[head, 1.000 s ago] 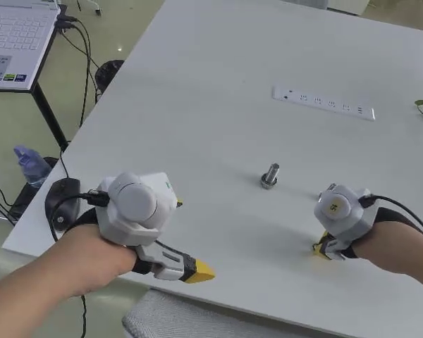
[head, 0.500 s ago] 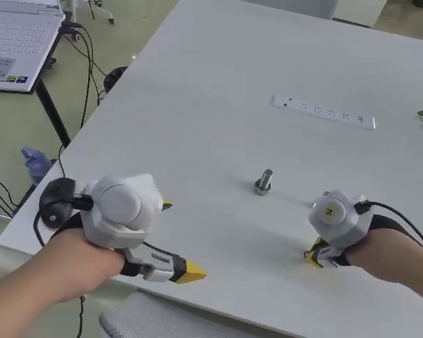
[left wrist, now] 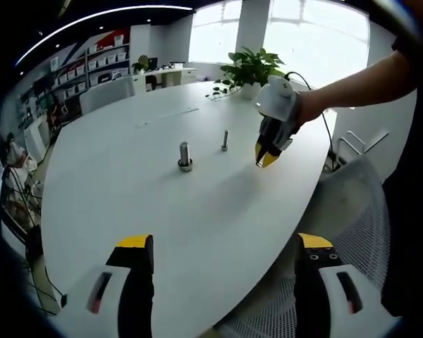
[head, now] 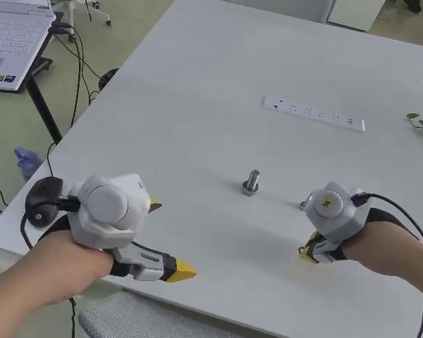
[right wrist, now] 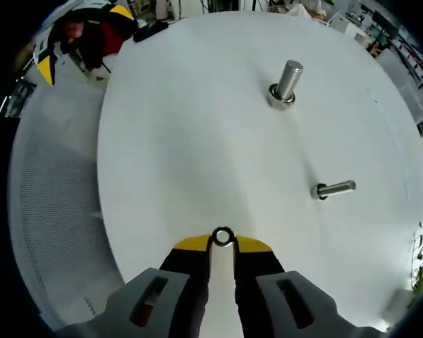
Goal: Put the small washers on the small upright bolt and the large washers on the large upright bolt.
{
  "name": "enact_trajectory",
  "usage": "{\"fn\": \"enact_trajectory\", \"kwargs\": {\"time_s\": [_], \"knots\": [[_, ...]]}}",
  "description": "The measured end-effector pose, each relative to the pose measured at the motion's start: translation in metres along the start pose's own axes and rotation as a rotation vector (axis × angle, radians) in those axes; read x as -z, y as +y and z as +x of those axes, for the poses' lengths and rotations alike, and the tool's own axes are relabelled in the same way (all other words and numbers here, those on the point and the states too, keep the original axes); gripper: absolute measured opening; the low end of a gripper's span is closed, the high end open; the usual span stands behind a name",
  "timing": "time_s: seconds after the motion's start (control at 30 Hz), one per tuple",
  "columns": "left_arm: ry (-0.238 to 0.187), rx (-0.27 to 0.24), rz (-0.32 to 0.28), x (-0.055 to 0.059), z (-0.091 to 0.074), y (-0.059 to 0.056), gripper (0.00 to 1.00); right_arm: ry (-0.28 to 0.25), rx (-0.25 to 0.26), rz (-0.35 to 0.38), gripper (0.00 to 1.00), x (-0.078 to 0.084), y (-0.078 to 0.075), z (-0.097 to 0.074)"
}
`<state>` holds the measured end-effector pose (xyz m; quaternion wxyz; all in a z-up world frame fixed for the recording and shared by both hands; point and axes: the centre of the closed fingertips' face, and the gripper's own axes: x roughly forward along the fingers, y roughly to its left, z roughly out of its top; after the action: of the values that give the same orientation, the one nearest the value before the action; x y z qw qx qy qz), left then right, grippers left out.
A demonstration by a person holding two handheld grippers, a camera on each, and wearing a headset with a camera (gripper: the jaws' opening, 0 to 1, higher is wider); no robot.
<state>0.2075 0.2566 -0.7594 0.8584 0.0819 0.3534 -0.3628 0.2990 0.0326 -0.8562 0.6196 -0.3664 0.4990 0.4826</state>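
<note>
R hand-held gripper [right wrist: 223, 245], lower centre of right gripper view: jaws closed on 1 washer [right wrist: 223, 236], pinched by rim, presumably to leave hole clear for threading. Small bolt [right wrist: 333, 189] right of centre; large bolt [right wrist: 285, 83] upper right. L hand-held gripper [left wrist: 224, 243]: jaws wide apart, empty.

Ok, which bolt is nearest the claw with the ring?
The thin bolt; the thick bolt stands farther from the right claw pinching the ring.

Large bolt [head: 251, 182] and small bolt [right wrist: 334, 189] stand upright — washer [right wrist: 223, 236] gripped.
</note>
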Motion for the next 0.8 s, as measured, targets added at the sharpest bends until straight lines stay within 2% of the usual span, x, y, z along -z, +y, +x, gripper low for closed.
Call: {"fn": "enact_trajectory", "kwargs": {"time_s": [0.3, 0.43, 0.53, 0.8], "knots": [[-0.013, -0.006, -0.004, -0.001, -0.001, 0.006, 0.84, 0.012, 0.021, 0.016, 0.12, 0.014, -0.015, -0.016], [-0.036, -0.013, -0.007, -0.004, -0.001, 0.007, 0.89, 0.007, 0.030, 0.026, 0.12, 0.018, -0.023, -0.024], [-0.033, -0.008, -0.007, -0.002, -0.001, 0.007, 0.91, 0.004, 0.039, 0.037, 0.12, 0.021, -0.029, -0.031], [-0.049, -0.018, -0.010, -0.004, -0.001, 0.009, 0.97, 0.004, 0.048, 0.021, 0.12, 0.018, -0.038, -0.040]]}}
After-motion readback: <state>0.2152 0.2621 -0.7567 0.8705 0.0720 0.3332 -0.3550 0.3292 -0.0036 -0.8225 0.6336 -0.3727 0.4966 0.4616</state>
